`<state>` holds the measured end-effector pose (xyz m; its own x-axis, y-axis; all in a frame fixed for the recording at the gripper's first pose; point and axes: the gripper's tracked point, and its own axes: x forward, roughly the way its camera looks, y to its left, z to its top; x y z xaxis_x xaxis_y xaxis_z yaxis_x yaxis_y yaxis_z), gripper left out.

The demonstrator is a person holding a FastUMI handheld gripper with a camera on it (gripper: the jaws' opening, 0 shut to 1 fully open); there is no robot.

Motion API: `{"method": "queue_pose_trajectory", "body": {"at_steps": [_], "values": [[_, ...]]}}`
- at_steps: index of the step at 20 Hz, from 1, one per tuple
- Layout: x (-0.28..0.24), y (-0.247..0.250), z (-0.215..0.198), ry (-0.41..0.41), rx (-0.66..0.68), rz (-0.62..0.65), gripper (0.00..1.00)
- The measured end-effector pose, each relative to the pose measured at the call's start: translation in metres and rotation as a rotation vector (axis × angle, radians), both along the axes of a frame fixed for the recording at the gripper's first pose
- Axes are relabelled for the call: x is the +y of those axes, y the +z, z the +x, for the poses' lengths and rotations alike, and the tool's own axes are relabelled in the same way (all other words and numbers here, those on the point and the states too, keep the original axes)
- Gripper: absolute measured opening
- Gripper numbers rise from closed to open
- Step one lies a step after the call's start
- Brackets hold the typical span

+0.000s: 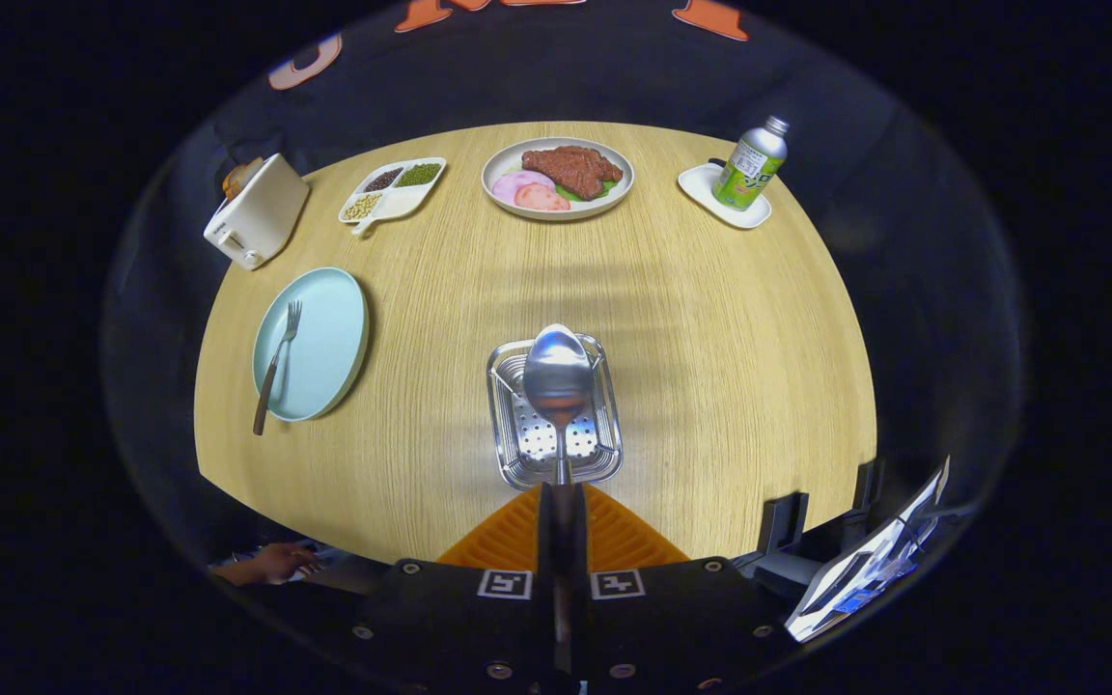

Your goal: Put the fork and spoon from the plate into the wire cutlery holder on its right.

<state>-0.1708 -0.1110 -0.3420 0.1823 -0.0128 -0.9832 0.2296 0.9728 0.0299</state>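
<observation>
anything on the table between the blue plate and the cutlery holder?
Nothing: bare wood table between the blue plate and the cutlery holder in the gripper view. The hand-held gripper holds the spoon over the holder.

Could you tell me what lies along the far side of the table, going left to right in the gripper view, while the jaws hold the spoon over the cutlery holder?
Toaster → divided snack tray → plate of meat → bottle on its small white dish.
</observation>
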Motion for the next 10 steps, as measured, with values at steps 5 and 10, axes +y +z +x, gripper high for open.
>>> {"method": "queue_pose_trajectory", "body": {"at_steps": [5,10], "values": [[-0.006,0.009,0.002,0.042,-0.023,-0.002,0.12],[-0.010,-0.002,0.013,0.036,-0.038,-0.011,0.12]]}}
